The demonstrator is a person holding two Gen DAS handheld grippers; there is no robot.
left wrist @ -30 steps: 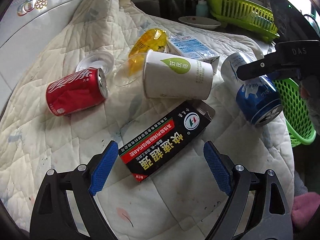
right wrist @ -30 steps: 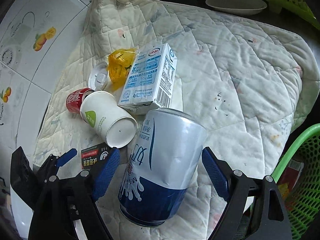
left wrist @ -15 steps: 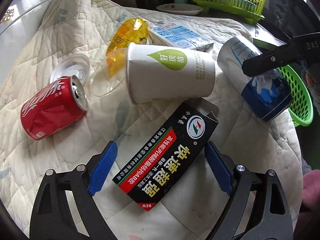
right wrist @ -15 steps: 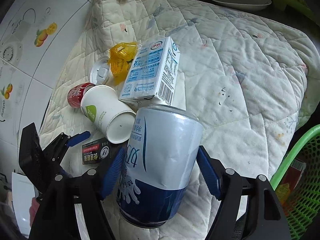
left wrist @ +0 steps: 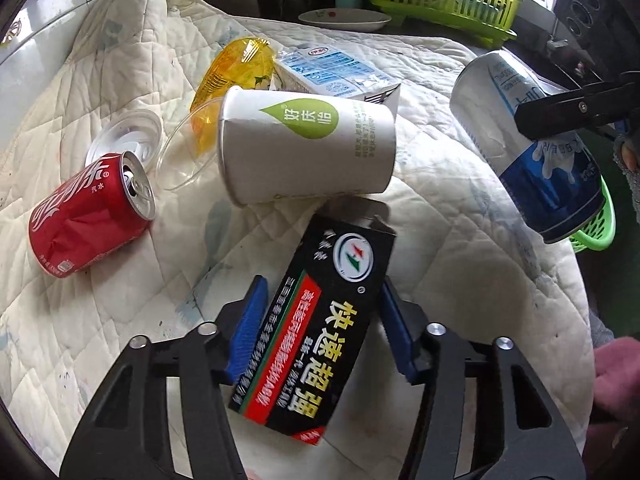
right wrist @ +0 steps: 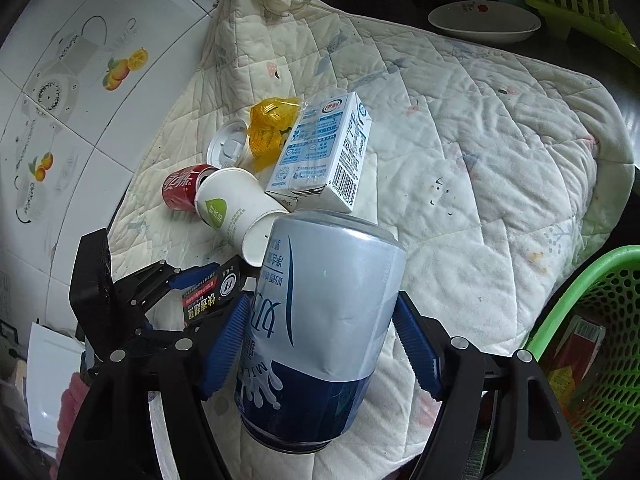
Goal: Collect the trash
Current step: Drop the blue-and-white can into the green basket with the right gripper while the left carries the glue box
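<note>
Red can (left wrist: 86,216), black-and-red box (left wrist: 320,328), blue-and-silver can (right wrist: 320,332), white cup (left wrist: 308,152) with green leaf.

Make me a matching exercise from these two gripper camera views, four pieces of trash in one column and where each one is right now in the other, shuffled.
Things:
1. black carton
2. blue and white can
3. red can
4. milk box

Places:
A. lying on the quilt, nearest the tiled wall
B. between the left gripper's pads
C. on the quilt, beside the yellow wrapper
D. between the right gripper's pads

Pairs: 1-B, 2-D, 3-A, 4-C
</note>
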